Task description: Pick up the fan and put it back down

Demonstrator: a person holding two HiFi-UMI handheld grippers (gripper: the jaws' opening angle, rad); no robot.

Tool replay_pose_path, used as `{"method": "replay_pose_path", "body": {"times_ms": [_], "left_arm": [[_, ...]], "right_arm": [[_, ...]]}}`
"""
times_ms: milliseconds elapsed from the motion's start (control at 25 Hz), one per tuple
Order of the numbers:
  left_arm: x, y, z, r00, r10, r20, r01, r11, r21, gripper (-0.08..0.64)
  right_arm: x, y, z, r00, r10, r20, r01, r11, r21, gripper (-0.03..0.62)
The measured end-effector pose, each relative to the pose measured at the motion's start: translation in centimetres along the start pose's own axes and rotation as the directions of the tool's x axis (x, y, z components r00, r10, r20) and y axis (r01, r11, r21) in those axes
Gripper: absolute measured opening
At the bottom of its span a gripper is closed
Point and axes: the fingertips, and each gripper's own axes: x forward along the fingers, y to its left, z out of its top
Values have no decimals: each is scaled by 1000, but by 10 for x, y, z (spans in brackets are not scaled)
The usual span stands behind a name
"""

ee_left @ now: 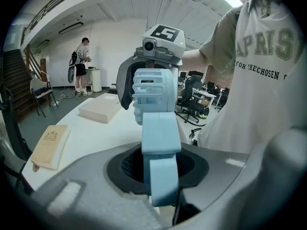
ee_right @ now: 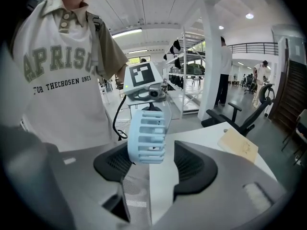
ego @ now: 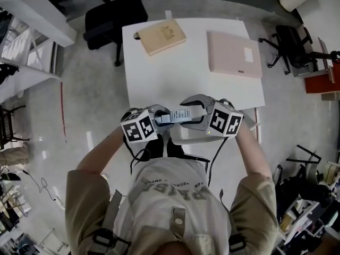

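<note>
A light blue handheld fan (ego: 179, 114) hangs in the air between my two grippers, over the near edge of the white table (ego: 186, 73). My left gripper (ego: 163, 118) is shut on the fan's handle (ee_left: 160, 147), which sits between its dark pads and points away toward the slatted head (ee_left: 152, 87). My right gripper (ego: 190, 113) faces it from the other side. In the right gripper view the fan's head (ee_right: 147, 137) lies between the right gripper's (ee_right: 153, 166) pads; the right pad (ee_right: 194, 166) stands clear of it, so those jaws are open around it.
A tan book (ego: 161, 36) lies at the table's far left and a flat pink case (ego: 234, 53) at its far right. A black office chair (ego: 114, 15) stands beyond the table. My own torso is close behind both grippers. People stand far off in the room.
</note>
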Motion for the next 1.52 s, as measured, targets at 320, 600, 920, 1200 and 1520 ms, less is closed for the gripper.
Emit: {"method": "replay_pose_path", "body": {"times_ms": [320,600,920,1200,1520], "left_arm": [[2,3,-11,999,-32,-39,32,999,-6,107],[7,6,-13,996,-72,-55,72,997,-11,109],[15,25,-16,992,-12,-123,15,1000,19,106],[22,35,-30,979,61,-195,-50,997,61,132],[21,54,-30,960,197,-199,-158,968,196,279]], "right_arm": [[13,4,-2,998,67,-3,-67,998,21,194],[12,0,-8,997,70,36,-73,991,115,181],[13,-20,-21,990,44,136,-83,953,293,179],[22,-26,-35,968,75,240,-181,869,461,179],[28,-32,-48,931,84,354,-299,731,613,179]]}}
